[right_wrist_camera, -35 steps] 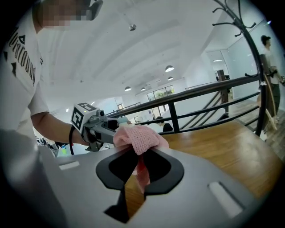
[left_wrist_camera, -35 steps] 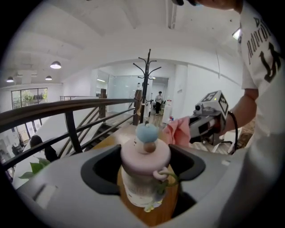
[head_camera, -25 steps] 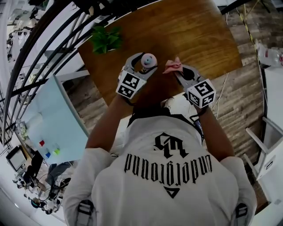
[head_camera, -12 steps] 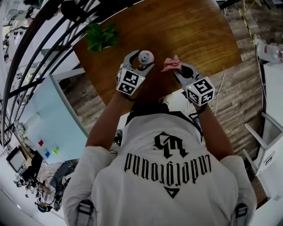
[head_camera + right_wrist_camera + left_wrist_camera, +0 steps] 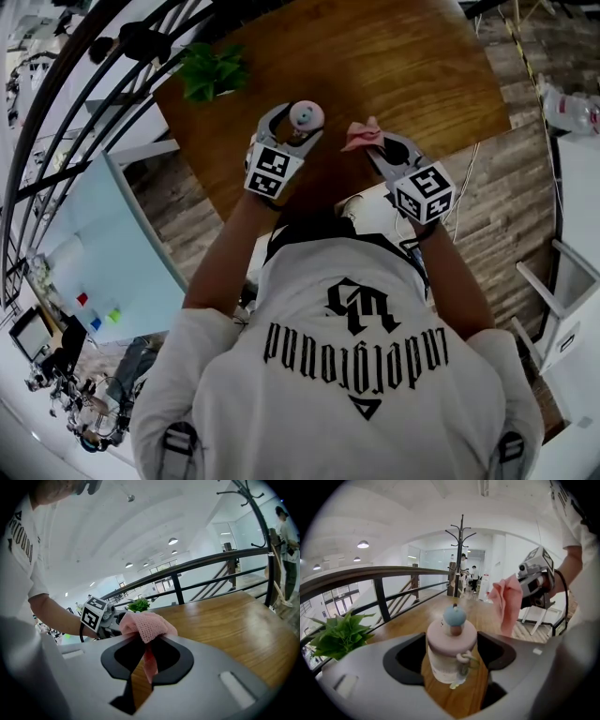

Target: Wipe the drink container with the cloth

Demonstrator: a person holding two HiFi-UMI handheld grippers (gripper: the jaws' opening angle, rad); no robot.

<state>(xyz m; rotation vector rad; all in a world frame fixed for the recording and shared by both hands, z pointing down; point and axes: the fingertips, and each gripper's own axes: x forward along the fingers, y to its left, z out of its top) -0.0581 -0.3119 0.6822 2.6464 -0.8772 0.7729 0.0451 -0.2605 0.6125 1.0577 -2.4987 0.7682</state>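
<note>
**Head view.** Left gripper: fingers closed around the drink container, which is held clear above the wooden table. Right gripper: fingers pinched on the pink cloth, which bunches beyond the fingertips. Change over the last second: both grippers have drifted slightly away from the person, and the gap between cloth and container is about the same. Cloth and container are near but not touching, so wiping appears not yet begun.

**Left gripper view.** The container sits between the fingers, gripped at its pale body. It stands upright with its long axis vertical. The pink lid and blue knob point up, above finger level. A small loop on the lid rim faces back toward the gripper's throat. The cloth hangs outside the right-hand finger, apart from the container.

**Right gripper view.** The fingers are narrow, clamped on the cloth. A crumpled mass sits above the fingertips and a tail trails down between the fingers. The left gripper shows beyond the cloth. The container is not visible here.
</note>
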